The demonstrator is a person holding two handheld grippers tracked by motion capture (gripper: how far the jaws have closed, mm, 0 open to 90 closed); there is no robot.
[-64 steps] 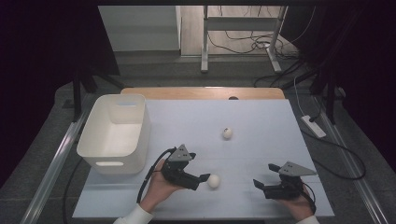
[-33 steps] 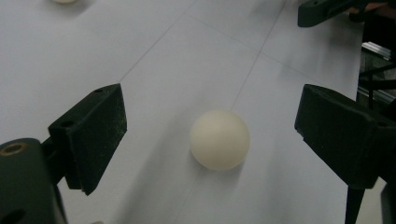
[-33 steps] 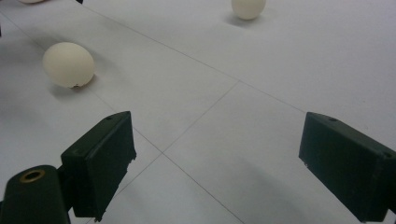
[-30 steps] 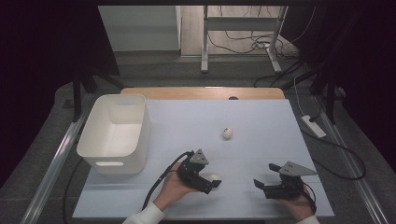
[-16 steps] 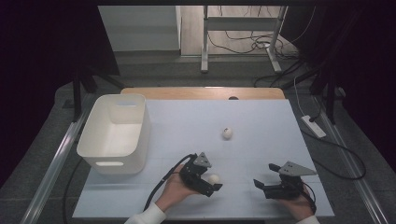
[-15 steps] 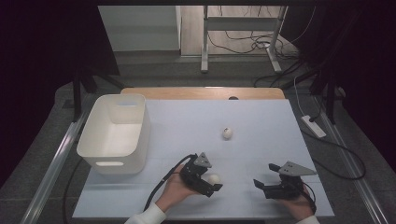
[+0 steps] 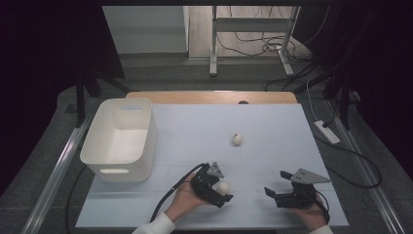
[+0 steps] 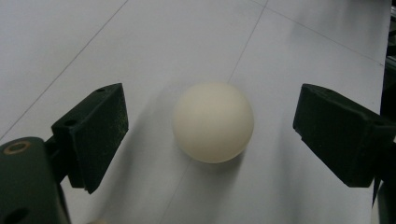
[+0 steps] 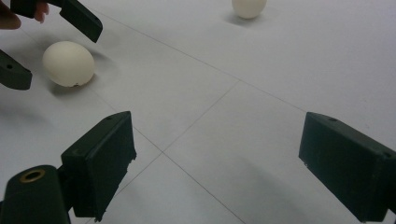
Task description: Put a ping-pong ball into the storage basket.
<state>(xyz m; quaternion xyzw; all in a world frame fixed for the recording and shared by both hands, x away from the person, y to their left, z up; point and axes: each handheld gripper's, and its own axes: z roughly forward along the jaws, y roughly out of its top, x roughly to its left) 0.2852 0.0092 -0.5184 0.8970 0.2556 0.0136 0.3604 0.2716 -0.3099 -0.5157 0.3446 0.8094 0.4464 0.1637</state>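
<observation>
The left gripper [image 7: 220, 194] sits near the front edge of the pale grey tabletop [image 7: 204, 131], its black jaws spread wide on either side of a small cream-white egg-shaped ball [image 8: 213, 122]. In the left gripper view the ball rests on the table between the two pads, with a clear gap on each side, so nothing is clamped. The right gripper [image 7: 273, 194] lies well to the right, jaws likewise wide apart and holding nothing (bare table between them in its own view). A second small white egg [image 7: 237, 139] lies farther back, around the table's middle. A white plastic rectangular bin [image 7: 122, 141] stands at the left side, well apart from both eggs.
</observation>
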